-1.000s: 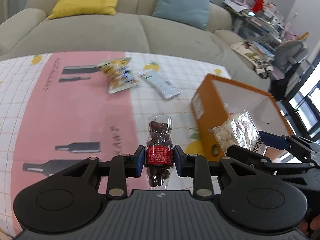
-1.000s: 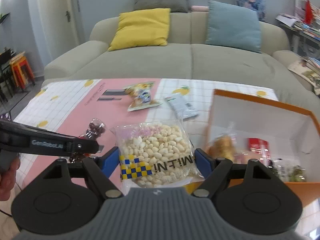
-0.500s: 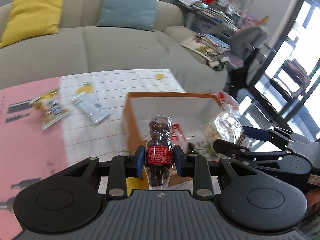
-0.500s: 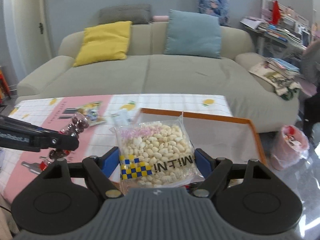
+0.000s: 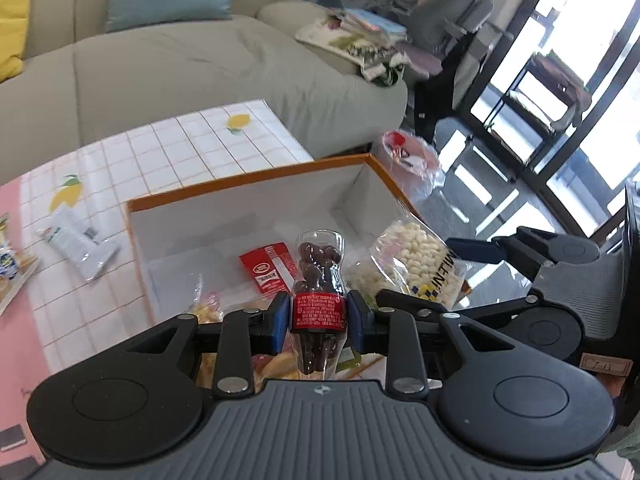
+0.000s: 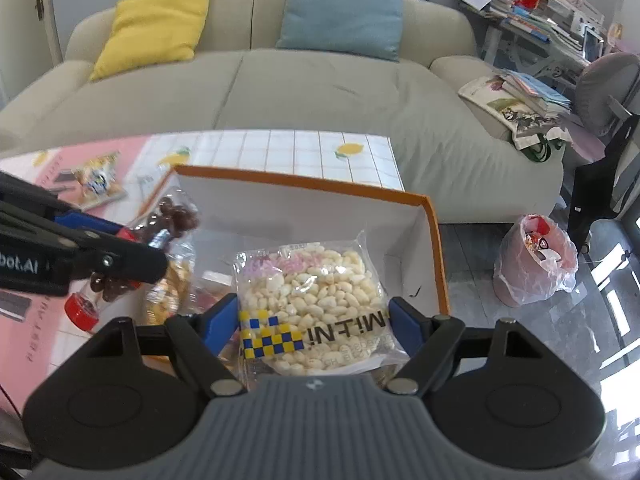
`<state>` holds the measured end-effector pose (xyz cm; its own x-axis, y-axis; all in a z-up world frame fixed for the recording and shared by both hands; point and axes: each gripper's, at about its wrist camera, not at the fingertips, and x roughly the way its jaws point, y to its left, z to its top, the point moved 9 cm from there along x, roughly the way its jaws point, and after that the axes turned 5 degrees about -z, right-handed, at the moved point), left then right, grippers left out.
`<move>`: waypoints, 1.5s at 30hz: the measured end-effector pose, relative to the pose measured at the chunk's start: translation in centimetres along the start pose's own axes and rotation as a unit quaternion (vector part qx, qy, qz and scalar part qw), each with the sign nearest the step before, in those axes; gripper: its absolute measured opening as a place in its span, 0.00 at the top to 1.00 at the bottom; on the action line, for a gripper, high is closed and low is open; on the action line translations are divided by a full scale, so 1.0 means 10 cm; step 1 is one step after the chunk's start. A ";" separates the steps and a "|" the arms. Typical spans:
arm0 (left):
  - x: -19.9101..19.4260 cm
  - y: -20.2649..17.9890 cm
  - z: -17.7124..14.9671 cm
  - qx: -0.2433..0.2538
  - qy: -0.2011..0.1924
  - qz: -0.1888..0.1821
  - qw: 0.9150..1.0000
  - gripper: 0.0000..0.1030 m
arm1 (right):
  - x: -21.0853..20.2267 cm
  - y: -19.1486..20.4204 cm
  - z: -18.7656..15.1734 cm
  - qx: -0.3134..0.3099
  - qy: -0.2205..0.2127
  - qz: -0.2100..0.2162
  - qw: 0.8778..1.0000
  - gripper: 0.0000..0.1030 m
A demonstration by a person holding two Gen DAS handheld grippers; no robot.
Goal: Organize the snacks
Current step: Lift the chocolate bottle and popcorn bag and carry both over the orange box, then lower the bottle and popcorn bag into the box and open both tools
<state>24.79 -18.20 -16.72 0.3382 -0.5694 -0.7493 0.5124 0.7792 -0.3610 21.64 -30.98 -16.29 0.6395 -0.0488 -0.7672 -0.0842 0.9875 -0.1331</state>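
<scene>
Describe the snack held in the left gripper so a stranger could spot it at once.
Find the orange-rimmed box on the tablecloth. Above it, the left gripper clamps a small clear bottle. Unlike the flat bag of pale puffs beside it, it holds dark chocolate balls and wears a red label.

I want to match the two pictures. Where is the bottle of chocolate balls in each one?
Left wrist view: the bottle of chocolate balls stands in the lower middle, clamped in the left gripper.
Right wrist view: the bottle is at the left, tilted, cap toward the bottom.
Shared landmark: the orange-rimmed box behind it.
</scene>
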 end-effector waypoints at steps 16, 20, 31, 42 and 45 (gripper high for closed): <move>0.74 0.23 0.02 0.014 0.067 0.036 0.997 0.67 | 0.84 0.01 -0.07 -0.115 0.047 -0.022 0.992 0.24; 0.86 0.25 -0.03 0.020 0.085 0.041 0.995 0.67 | 0.98 0.02 -0.08 -0.122 0.060 -0.024 0.990 0.24; 0.90 0.18 -0.04 0.048 0.102 0.059 0.992 0.65 | 1.13 0.06 -0.12 -0.142 0.075 -0.033 0.986 0.24; 0.58 0.06 0.12 0.058 0.064 0.057 0.995 0.34 | 0.98 0.07 -0.08 -0.155 0.084 -0.043 0.983 0.11; 0.37 0.01 0.17 0.074 0.042 0.064 0.994 0.34 | 0.84 0.04 -0.06 -0.160 0.087 -0.059 0.981 0.10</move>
<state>27.47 -20.67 -18.63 0.3442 -0.4399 -0.8295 0.5824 0.7930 -0.1789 26.54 -31.07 -23.11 0.5206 -0.2130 -0.8268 -0.2716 0.8768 -0.3968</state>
